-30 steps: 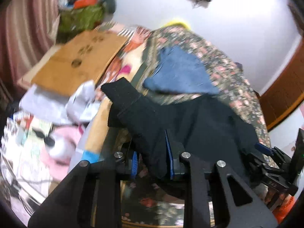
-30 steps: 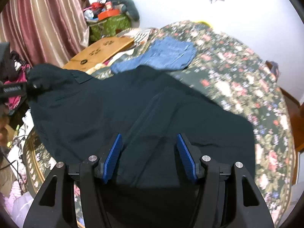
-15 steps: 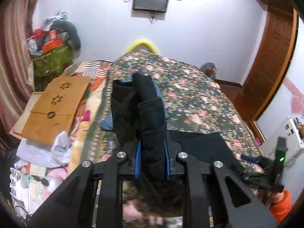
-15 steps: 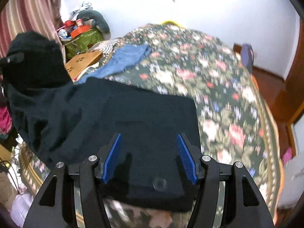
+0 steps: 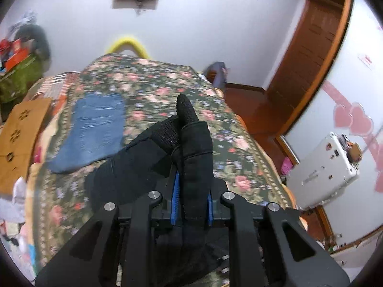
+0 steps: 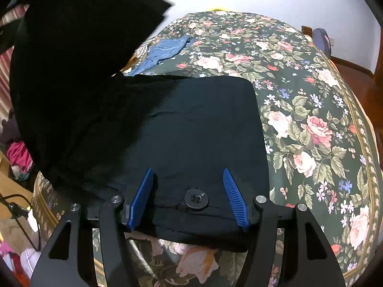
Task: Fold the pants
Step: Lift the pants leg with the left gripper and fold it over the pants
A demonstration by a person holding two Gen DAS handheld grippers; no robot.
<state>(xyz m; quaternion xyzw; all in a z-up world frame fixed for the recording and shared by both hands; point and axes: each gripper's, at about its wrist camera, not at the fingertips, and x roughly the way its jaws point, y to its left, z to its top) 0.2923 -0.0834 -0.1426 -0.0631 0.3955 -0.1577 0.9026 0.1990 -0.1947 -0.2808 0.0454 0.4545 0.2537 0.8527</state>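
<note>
The black pants (image 6: 201,124) lie on the floral bedspread (image 6: 311,110), waistband and button nearest me in the right wrist view. My right gripper (image 6: 189,184) is open, its blue pads on either side of the waistband button (image 6: 196,198), resting on the fabric. My left gripper (image 5: 191,191) is shut on a bunched end of the black pants (image 5: 195,148) and holds it raised above the bed. That lifted part hangs as a dark flap (image 6: 71,59) at the left of the right wrist view.
Folded blue jeans (image 5: 95,129) lie on the bed beyond the pants, also in the right wrist view (image 6: 165,50). A cardboard sheet (image 5: 16,138) and clutter sit at the left. A wooden door (image 5: 308,59) and a white appliance (image 5: 323,169) stand at the right.
My left gripper has carried the held end of the pants up and over toward the right, across the part on the bed. My right gripper stays open at the waistband.
</note>
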